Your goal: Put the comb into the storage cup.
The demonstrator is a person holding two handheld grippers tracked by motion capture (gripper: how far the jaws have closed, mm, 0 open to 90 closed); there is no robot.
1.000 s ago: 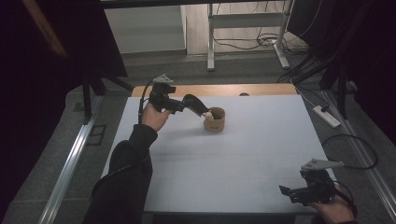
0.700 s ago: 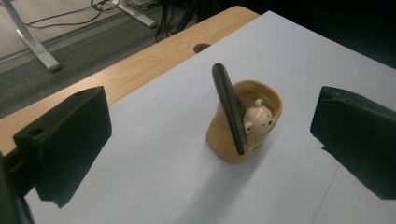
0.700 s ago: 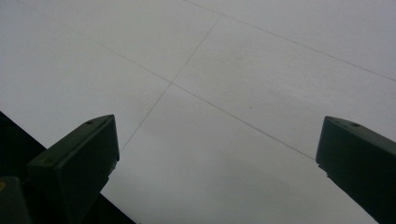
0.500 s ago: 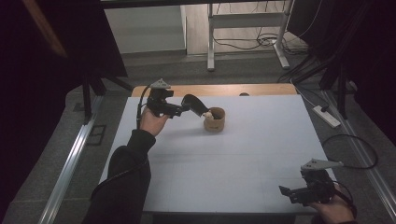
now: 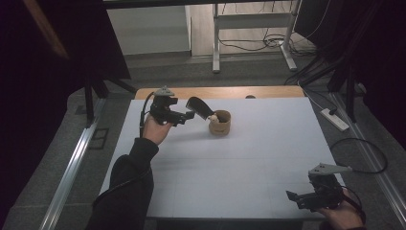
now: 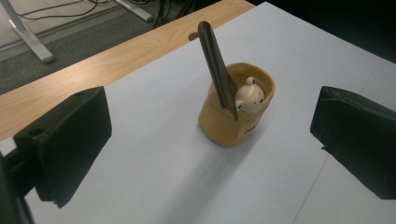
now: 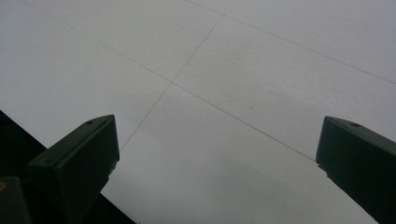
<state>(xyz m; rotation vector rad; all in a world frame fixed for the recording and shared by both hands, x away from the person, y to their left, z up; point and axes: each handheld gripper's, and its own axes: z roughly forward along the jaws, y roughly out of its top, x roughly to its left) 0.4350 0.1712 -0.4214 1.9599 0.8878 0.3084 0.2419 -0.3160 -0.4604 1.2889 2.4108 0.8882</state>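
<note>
A tan cup (image 5: 220, 123) stands on the white table top (image 5: 249, 158), toward the back and left of middle. A small cream bear figure (image 6: 249, 95) sits at its rim, and a dark flat utensil (image 6: 215, 65) leans out of the cup to the upper left. My left gripper (image 5: 187, 115) hovers just left of the cup, open, with the cup (image 6: 236, 109) seen between its wide jaws and nothing held. Near the front right corner, my right gripper (image 5: 296, 197) is low over bare table, also open (image 7: 217, 158).
A strip of wooden desk (image 5: 225, 92) shows behind the white top. Beyond it stands a white frame (image 5: 249, 28) with cables on the floor. A power strip (image 5: 335, 120) and a looped cable (image 5: 356, 155) lie right of the table.
My left gripper has drawn back slightly from the utensil, left and toward the person. The utensil stays leaning in the cup. The right gripper has barely moved.
</note>
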